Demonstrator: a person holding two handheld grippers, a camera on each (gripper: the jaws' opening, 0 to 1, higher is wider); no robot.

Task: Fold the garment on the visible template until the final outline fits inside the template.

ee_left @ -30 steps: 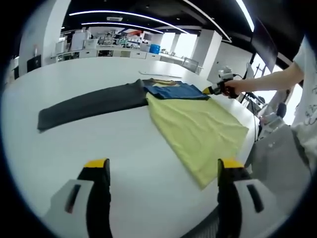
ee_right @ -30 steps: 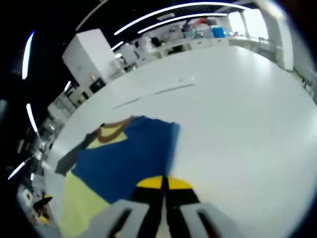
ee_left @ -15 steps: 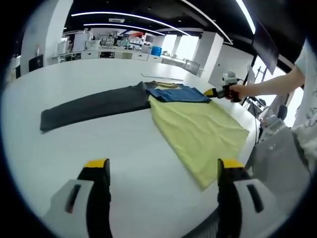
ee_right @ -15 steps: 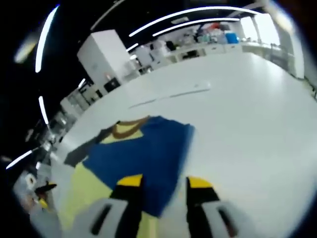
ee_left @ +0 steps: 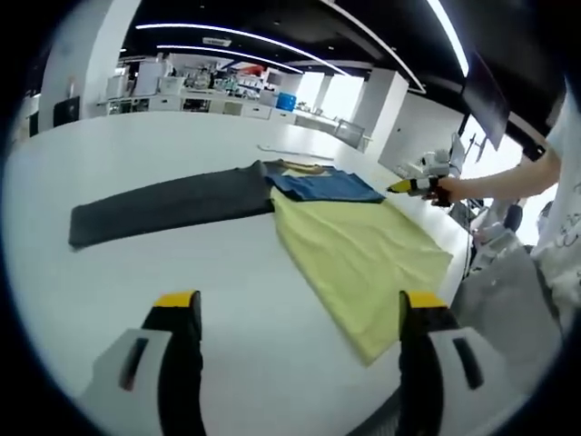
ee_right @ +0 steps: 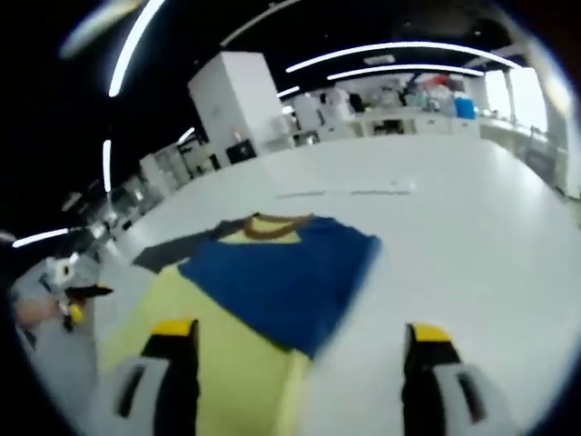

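Right gripper (ee_right: 295, 345), jaws apart and empty, faces the garment (ee_right: 272, 282) at 11 o'clock on the desk (ee_right: 472, 245); left gripper (ee_left: 300, 313) likewise released. Judged between folds: next, grasp 1 edge.

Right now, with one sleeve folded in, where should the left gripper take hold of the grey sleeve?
Probably at the cuff end of the grey sleeve, coming in low from its outer tip. It lies flat and straight, stretched away from the yellow body, so the free end lifts most easily to fold over the blue sleeve. The left gripper is open and well short of it.
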